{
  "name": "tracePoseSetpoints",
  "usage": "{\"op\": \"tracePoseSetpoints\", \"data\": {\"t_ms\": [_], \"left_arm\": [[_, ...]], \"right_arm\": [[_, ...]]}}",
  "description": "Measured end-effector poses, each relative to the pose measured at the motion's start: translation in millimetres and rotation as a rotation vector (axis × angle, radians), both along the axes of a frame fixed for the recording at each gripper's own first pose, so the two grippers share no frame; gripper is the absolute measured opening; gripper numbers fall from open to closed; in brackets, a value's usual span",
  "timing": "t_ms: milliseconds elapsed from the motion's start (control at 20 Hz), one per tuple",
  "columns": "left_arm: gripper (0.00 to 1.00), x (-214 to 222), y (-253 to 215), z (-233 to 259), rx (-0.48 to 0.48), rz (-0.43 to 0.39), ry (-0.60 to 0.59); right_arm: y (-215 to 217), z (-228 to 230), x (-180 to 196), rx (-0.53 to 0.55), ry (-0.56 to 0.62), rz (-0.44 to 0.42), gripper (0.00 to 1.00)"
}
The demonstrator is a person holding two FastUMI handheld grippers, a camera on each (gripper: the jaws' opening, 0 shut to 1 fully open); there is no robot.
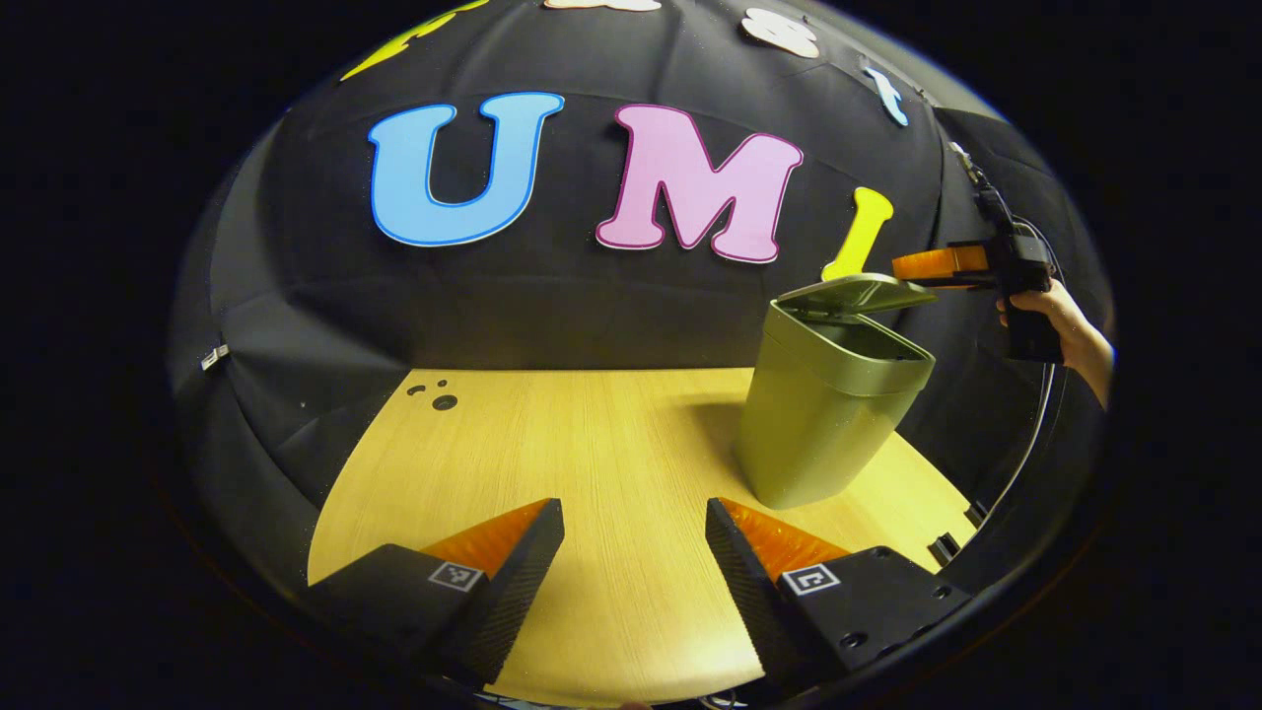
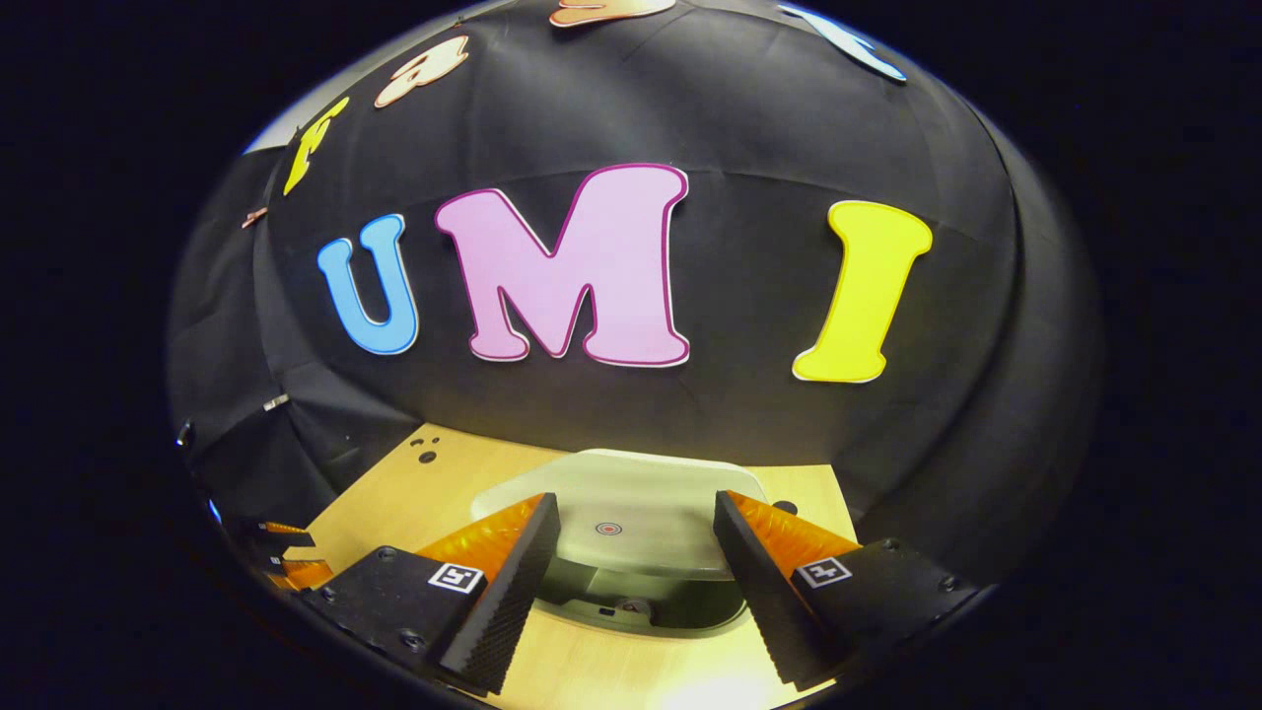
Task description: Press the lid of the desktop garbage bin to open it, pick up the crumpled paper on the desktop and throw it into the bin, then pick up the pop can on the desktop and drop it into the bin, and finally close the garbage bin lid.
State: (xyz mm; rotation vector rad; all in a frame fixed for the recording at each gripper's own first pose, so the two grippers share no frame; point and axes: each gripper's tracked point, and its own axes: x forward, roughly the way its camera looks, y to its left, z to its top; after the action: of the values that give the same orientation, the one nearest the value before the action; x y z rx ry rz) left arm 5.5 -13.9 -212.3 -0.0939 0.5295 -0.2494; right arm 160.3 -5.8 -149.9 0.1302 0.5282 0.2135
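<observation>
Black cloth backs a pale wooden desktop where the green garbage bin stands right of centre in the left gripper view, its lid nearly closed. At far right, the right gripper, held by a hand, hovers just above that lid; whether it touches is unclear. In the right gripper view its fingers are spread and empty, lid directly ahead; the left gripper, also spread and empty, waits farther off at lower centre.

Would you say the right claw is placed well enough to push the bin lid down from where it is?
Probably yes: the right claw hangs open just above the raised lid of the bin, with nothing between them.
</observation>
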Motion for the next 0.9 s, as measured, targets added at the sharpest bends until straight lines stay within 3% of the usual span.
{"op": "tracePoseSetpoints", "data": {"t_ms": [350, 400, 500, 900], "left_arm": [[0.94, -9.9, -5.5, 0.3, 0.000, 0.001, 0.005], [0.94, -11.3, -7.3, 1.3, 0.000, 0.000, 0.002], [0.94, -13.6, -9.6, 2.9, 0.004, -0.006, -0.003], [0.94, -20.4, -17.2, 4.5, 0.001, -0.015, -0.003]], "right_arm": [[0.5, -29.3, -22.8, -0.008, 0.064, 0.031, 0.98], [-0.1, -34.2, -25.0, -0.009, 0.075, 0.032, 0.92], [-0.8, -44.5, -31.4, -0.008, 0.095, 0.033, 0.98], [1.6, -73.9, -41.6, -0.065, 0.150, 0.068, 0.96]]}}
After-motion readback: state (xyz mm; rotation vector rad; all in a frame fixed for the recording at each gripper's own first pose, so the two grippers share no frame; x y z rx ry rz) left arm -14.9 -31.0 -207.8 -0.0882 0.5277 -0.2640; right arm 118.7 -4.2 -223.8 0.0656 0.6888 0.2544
